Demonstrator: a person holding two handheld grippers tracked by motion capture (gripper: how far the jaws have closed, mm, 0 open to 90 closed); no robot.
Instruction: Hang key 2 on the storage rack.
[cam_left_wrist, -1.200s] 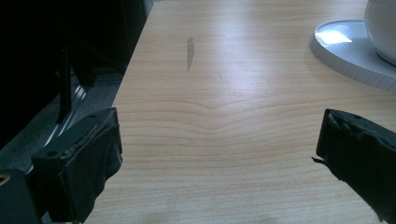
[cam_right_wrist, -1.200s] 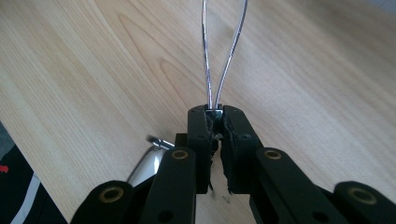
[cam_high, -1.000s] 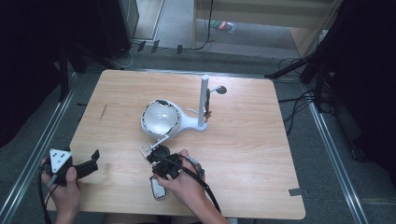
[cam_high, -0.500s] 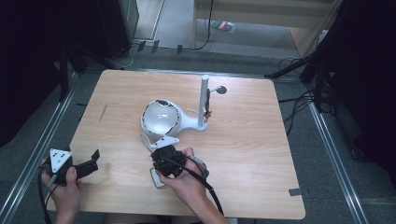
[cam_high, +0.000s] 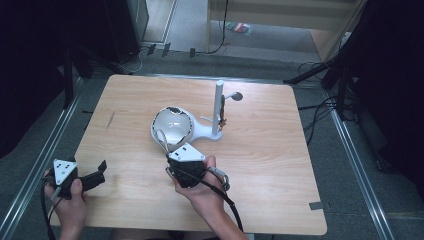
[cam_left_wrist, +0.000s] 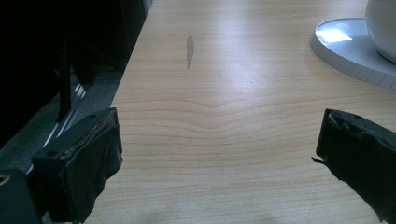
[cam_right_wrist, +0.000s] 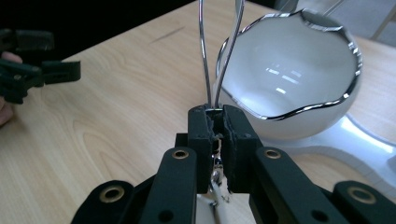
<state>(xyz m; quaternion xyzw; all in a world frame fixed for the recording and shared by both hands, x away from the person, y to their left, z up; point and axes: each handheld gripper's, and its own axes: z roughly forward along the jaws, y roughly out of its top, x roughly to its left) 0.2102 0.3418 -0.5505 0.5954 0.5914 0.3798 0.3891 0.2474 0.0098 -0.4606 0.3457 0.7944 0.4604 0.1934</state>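
Note:
A white bowl (cam_high: 172, 127) with a chrome rim sits on a white stand (cam_high: 206, 132) in the middle of the wooden table. A white post (cam_high: 218, 105) rises from the stand's far end. My right gripper (cam_high: 169, 146) is at the bowl's near side, shut on the stem of a wire whisk (cam_high: 161, 136). In the right gripper view the whisk's chrome wires (cam_right_wrist: 205, 60) rise from the shut gripper (cam_right_wrist: 218, 122) just in front of the bowl (cam_right_wrist: 289, 79). My left gripper (cam_high: 100, 172) is held open over the table's front left corner with nothing in it (cam_left_wrist: 219, 154).
A small round knob (cam_high: 236, 96) sticks out near the post's top. The stand's flat base (cam_left_wrist: 350, 51) shows at the top right of the left gripper view. A dark streak (cam_high: 110, 120) marks the wood at the left. Cables lie on the floor beyond the table.
My right gripper has moved forward from the table's front toward the bowl, carrying the whisk with it. The left gripper has stayed where it was.

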